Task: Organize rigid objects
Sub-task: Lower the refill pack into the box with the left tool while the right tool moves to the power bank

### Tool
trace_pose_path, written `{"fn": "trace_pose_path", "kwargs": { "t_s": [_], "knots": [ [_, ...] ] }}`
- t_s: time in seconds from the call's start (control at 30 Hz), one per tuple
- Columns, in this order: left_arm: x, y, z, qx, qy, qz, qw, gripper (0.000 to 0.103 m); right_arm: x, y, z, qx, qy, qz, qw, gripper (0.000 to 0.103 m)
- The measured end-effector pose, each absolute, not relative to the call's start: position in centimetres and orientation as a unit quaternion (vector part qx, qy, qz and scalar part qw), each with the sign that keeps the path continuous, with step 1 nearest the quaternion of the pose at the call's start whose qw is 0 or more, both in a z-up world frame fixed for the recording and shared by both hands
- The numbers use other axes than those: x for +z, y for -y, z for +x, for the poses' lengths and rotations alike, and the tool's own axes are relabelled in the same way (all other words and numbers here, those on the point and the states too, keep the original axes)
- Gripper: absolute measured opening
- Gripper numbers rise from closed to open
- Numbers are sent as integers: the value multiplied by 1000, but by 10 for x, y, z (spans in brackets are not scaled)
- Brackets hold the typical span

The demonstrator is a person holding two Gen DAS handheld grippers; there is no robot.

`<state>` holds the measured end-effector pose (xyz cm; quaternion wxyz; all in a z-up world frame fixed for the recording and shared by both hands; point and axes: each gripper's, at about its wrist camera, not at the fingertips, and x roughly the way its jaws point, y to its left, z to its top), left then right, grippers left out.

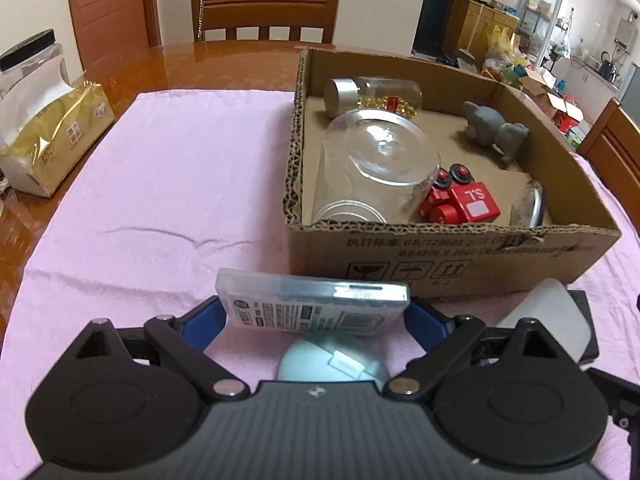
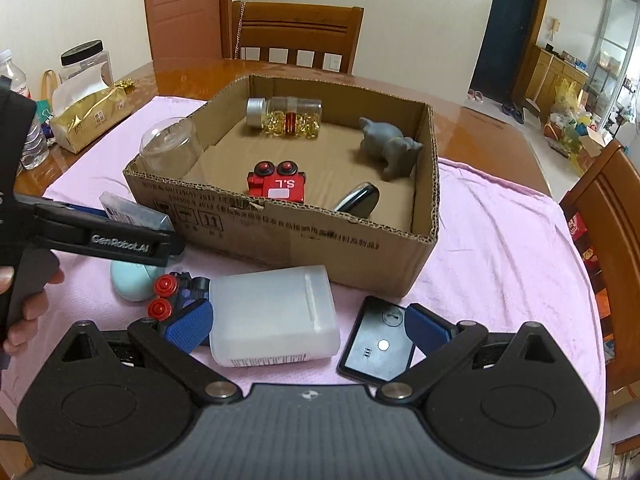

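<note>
My left gripper is shut on a clear flat plastic case and holds it above the pink cloth, in front of the cardboard box; the case also shows in the right wrist view. A pale blue oval object lies under it. My right gripper is open around a white translucent plastic bottle lying on the cloth. A black flat device lies by its right finger. A blue toy with red wheels lies to the left. The box holds a capsule bottle, a clear jar, a red toy truck and a grey animal figure.
A gold tissue pack and a black-lidded jar stand at the left on the wooden table. Wooden chairs stand behind the table and at the right. A dark oval object leans in the box's front right corner.
</note>
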<state>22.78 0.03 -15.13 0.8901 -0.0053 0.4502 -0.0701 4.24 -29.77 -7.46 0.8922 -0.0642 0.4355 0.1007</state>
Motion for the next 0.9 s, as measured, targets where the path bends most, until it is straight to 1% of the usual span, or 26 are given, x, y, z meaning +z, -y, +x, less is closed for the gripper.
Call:
{"fn": "trace_pose_path", "kwargs": {
  "t_s": [0.03, 0.3, 0.53, 0.67, 0.9],
  "knots": [
    [-152, 0, 229, -69, -449, -1, 891, 89, -75, 298, 43, 100, -437, -63, 892, 103],
    [-149, -3, 231, -80, -453, 6, 888, 89, -78, 301, 43, 98, -442, -59, 890, 103],
    [-130, -10, 228, -95, -455, 26, 885, 89, -80, 300, 43, 102, -446, -64, 887, 103],
    [-101, -16, 225, -118, -452, 42, 883, 89, -78, 301, 42, 104, -444, -64, 887, 103],
    [-34, -4, 236, -160, -408, 93, 894, 89, -79, 302, 38, 110, -443, -55, 888, 103]
  ]
}}
